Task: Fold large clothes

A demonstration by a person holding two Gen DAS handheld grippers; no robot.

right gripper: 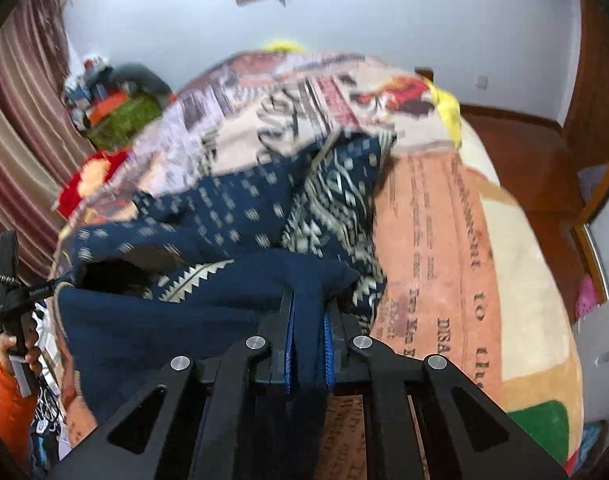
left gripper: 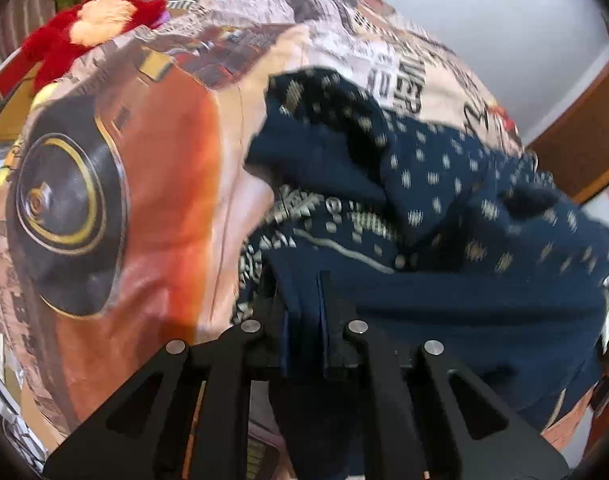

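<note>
1. Your left claw [left gripper: 304,300] is pinching a fold of the navy patterned garment [left gripper: 444,208]; its jaws are pressed together on dark cloth with nothing else between them.
2. Your right claw [right gripper: 308,320] is likewise clamped on the same garment [right gripper: 224,216], with a plain navy edge running between the blue pads [right gripper: 327,354].
3. The garment lies on the bed, on top of the printed blanket [left gripper: 152,184], bunched and not yet flat. From the left claw the bulk spreads toward 1 and 2 o'clock; from the right claw it spreads toward 10 and 11 o'clock.
4. So the cloth hangs between your 2 hands, and its long axis appears to run from one claw to the other. In the right wrist view your left hand [right gripper: 18,346] shows at 9 o'clock, beside the garment's far end.
5. The coming move likely turns on that line: both hands hold 1 edge, neither clearly nearer the bulk, so you would carry them together toward 12 o'clock over the blanket [right gripper: 444,248].
</note>
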